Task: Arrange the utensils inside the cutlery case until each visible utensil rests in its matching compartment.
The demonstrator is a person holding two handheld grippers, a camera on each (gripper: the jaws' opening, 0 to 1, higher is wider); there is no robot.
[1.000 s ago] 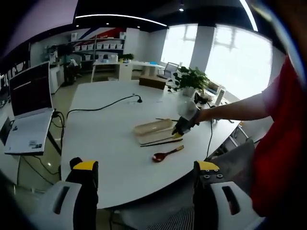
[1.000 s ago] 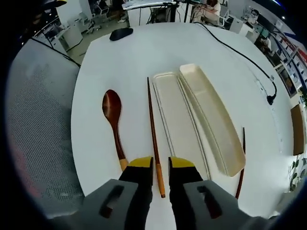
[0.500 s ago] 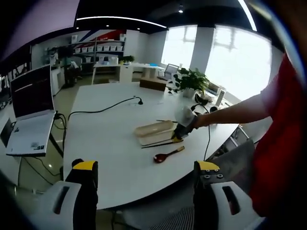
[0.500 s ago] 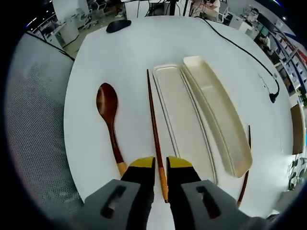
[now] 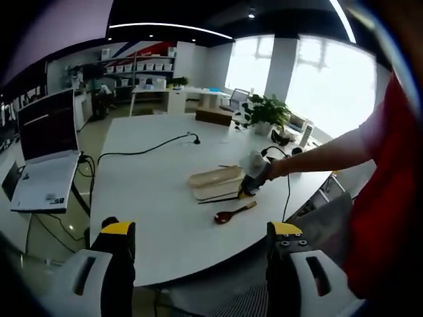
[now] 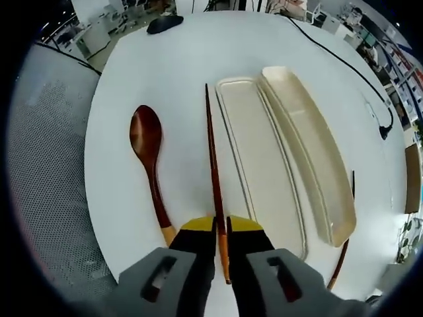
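One chopstick point(image 6: 213, 165) now pinched tight in right gripper point(image 6: 221, 228), beside case point(image 6: 261, 158), ready to lift; left gripper point(image 5: 197, 232) wide open.

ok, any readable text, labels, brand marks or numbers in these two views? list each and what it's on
No text can be read in either view.
Open laptop beside the white round table: the marks on its dark screen are too blurred to read.
White storage boxes on the far shelves: any labels are too small to read.
Beige cutlery case, dark wooden spoon, dark wooden chopstick in the right tongs: no markings visible.
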